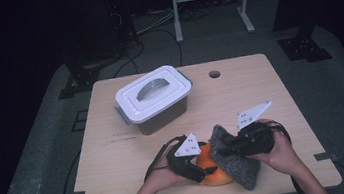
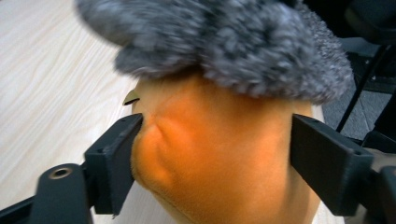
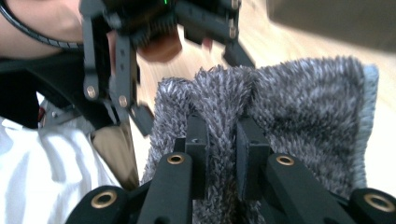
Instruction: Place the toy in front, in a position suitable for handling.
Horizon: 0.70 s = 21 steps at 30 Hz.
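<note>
A soft orange plush object [image 1: 216, 174] lies near the table's front edge, and a grey fuzzy cloth [image 1: 242, 166] is draped over its right side. My left gripper [image 1: 202, 168] comes in from the left. In the left gripper view its jaws press on both sides of the orange plush [image 2: 219, 168], and the left jaw dents it. The grey cloth [image 2: 224, 42] sits on top of the plush there. My right gripper [image 1: 228, 146] reaches in from the right. Its jaws are shut on a bunched fold of the grey cloth [image 3: 303, 102], with the right gripper [image 3: 223, 133] pinching it tight.
A dark box with a white handled lid [image 1: 152, 97] stands at the back left of the wooden table [image 1: 260, 90]. A round hole [image 1: 214, 74] is in the tabletop behind it. Cables trail from both grippers toward the front edge.
</note>
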{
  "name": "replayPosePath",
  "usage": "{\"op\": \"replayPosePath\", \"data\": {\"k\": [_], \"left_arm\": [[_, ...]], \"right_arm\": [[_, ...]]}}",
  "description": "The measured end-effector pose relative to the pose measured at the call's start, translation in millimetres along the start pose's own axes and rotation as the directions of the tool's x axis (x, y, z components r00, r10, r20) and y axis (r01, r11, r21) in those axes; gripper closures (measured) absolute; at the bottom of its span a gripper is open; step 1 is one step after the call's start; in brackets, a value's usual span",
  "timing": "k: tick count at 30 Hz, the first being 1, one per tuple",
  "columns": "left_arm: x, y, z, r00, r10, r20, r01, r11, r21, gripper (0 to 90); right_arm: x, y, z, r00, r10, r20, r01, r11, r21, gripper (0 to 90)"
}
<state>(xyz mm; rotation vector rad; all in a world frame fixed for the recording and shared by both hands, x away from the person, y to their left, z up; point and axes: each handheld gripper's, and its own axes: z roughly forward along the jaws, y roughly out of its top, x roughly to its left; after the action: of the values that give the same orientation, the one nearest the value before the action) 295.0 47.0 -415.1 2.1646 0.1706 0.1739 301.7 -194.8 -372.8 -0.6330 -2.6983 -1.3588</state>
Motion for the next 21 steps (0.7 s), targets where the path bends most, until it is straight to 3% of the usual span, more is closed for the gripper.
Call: {"op": "replayPosePath", "data": {"k": [3, 6, 11, 13, 14, 15, 21], "left_arm": [[-5.2, 1.3, -1.4, 0.9977, 0.067, -0.004, -0.067, 0.9977, -0.003, 23.5], [-5.1, 2.0, -3.9, 0.9964, 0.084, 0.004, -0.084, 0.9964, -0.008, 25.7], [-5.2, 2.6, -6.6, 0.994, 0.108, 0.022, -0.107, 0.9941, -0.014, 25.3], [-2.2, 2.5, -6.1, 0.9968, 0.067, 0.044, -0.066, 0.9977, -0.017, 21.4], [-2.2, 2.5, -6.1, 0.9968, 0.067, 0.044, -0.066, 0.9977, -0.017, 19.9], [1.1, 1.8, -5.3, 0.9958, 0.007, 0.091, -0.005, 0.9997, -0.025, 18.2], [1.9, -0.2, -3.8, 0.9978, -0.002, 0.067, 0.002, 1.0, 0.006, 19.9]], "right_arm": [[3.1, 4.1, 0.2, 0.9999, -0.012, 0.004, 0.012, 1.0, -0.012, 76.8], [1.1, 2.3, -1.7, 0.9999, -0.014, 0.001, 0.014, 1.0, -0.004, 76.9], [-11.8, -6.8, -14.7, 0.9981, 0.034, 0.051, -0.032, 0.999, -0.028, 76.8], [-18.7, -13.7, -14.7, 0.9974, 0.062, 0.037, -0.061, 0.998, -0.025, 76.8], [-18.7, -13.7, -14.7, 0.9974, 0.062, 0.037, -0.061, 0.998, -0.025, 76.8], [-21.4, -17.7, -12.6, 0.9973, 0.072, 0.015, -0.072, 0.997, -0.018, 76.8], [-18.6, -16.8, -10.7, 0.9977, 0.067, -0.012, -0.067, 0.998, 0.003, 76.8]]}}
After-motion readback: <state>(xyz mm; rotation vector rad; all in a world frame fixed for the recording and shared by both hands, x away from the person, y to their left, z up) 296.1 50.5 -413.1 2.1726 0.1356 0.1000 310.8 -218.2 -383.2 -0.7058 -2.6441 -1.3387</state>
